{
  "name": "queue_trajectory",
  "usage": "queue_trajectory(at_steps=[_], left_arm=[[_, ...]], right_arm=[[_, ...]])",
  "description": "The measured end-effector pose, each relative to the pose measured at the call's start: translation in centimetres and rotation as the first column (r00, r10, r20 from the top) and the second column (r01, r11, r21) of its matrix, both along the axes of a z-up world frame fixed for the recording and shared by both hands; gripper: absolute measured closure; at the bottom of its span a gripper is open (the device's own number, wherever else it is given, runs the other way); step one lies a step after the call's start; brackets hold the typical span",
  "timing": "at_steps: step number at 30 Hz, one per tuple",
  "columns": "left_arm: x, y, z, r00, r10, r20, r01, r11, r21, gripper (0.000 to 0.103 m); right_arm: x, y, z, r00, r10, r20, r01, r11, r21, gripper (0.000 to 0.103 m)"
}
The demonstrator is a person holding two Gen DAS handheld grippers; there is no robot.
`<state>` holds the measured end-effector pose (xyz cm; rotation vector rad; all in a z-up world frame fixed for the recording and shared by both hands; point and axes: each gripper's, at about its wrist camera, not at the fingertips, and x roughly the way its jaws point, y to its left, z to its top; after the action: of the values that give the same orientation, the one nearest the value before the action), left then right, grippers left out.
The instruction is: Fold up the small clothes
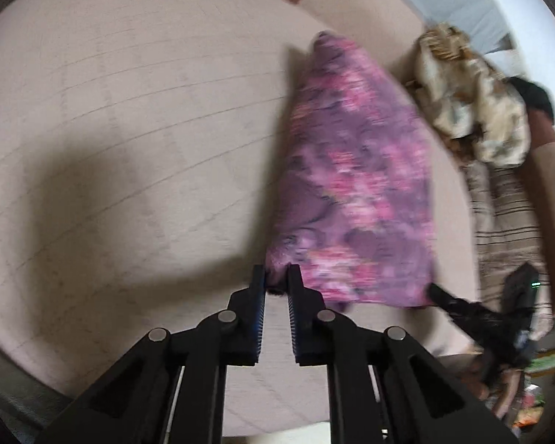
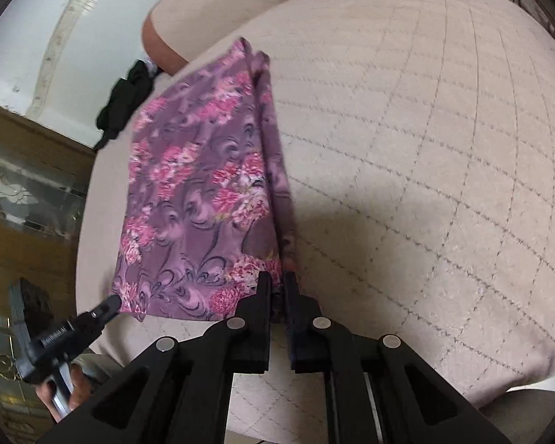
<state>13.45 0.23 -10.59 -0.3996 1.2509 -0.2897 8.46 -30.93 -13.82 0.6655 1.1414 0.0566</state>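
Black left gripper [image 1: 276,281]: jaws pinched on one near corner of the purple floral cloth [image 1: 351,185]. Right gripper [image 2: 277,288]: likewise clamped on the other near corner. Cloth hangs between them above the beige quilted bed [image 2: 407,148]. Left view only: crumpled clothes pile [image 1: 473,100], striped garment [image 1: 510,229]. Right view only: black garment [image 2: 124,101].

Left wrist view motion-blurred: purple floral cloth [image 1: 355,185] print smeared, right tool [image 1: 434,290] tip hidden behind the cloth's near right corner. Heap of clothes [image 1: 473,103] at far right, items indistinct. Left tool [image 2: 111,303] tip hidden behind cloth's near left corner. Bed [image 2: 407,148] cut off by frame edges.
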Motion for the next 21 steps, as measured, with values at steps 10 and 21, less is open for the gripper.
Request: queue_trajectory(at_steps=[10,21], left_arm=[[-1.0,0.6,2.4,0.996,0.025,0.089,-0.021,0.998,-0.053,0.064],[1.4,-1.9,0.0,1.0,-0.026,0.011,0.027,0.999,-0.043,0.049]], right_arm=[[-2.0,-3.3,1.5,0.991,-0.101,0.092,0.088,0.987,0.134,0.039],[1.0,-1.6,-1.0,1.0,-0.01,-0.004,0.01,0.988,0.154,0.067]])
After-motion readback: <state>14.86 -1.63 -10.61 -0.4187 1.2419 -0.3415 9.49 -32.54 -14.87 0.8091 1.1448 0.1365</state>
